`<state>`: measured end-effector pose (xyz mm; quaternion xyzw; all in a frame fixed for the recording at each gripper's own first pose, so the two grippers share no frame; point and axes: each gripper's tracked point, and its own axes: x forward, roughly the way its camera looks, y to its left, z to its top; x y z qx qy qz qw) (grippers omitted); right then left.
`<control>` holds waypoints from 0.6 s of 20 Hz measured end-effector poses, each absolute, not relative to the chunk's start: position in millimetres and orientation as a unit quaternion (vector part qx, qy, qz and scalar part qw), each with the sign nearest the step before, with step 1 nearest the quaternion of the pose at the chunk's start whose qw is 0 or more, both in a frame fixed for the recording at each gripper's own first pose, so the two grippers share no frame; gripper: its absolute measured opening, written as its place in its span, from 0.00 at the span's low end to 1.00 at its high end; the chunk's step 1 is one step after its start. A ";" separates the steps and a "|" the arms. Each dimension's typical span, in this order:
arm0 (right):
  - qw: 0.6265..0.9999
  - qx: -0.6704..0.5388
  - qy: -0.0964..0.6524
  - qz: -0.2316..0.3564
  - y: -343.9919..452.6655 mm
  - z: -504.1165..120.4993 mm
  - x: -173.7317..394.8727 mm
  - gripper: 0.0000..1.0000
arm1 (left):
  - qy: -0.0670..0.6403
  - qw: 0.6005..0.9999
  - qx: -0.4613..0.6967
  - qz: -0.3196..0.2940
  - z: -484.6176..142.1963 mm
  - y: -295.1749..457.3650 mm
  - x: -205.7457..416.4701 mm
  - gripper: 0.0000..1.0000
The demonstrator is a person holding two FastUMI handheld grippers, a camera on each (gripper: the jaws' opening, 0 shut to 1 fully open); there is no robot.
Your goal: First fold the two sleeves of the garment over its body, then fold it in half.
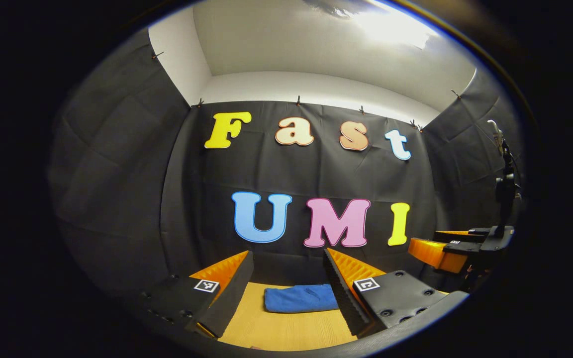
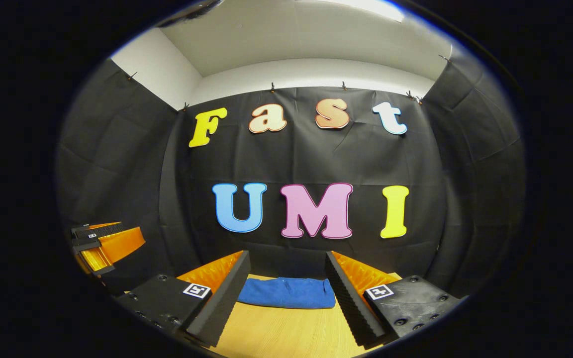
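On the pale wooden table, the blue fabric garment lay folded near the back wall. Both the left gripper and right gripper hovered wide open, empty; the fold looked finished, so backing straight away seemed wisest.

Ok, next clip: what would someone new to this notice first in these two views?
Probably the blue garment, already a compact folded bundle lying on the wooden table near the back wall. Next, both grippers hang open above the table, off the cloth: the left gripper and right gripper each frame the bundle between their fingers. The right gripper also appears at the right edge of the left gripper view.
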<state>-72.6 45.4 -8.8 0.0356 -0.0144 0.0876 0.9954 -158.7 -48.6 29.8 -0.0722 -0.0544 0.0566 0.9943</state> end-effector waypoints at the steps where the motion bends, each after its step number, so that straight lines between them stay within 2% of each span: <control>1: 0.995 0.035 -0.015 0.087 43.9 -8.9 -72.9 0.96 | -0.054 0.994 -0.072 0.054 30.1 -51.0 -157.8 0.81; 12: 0.997 0.029 -0.015 0.067 20.7 -8.5 -80.9 0.96 | -0.055 0.995 -0.068 0.039 32.1 -72.6 -158.1 0.81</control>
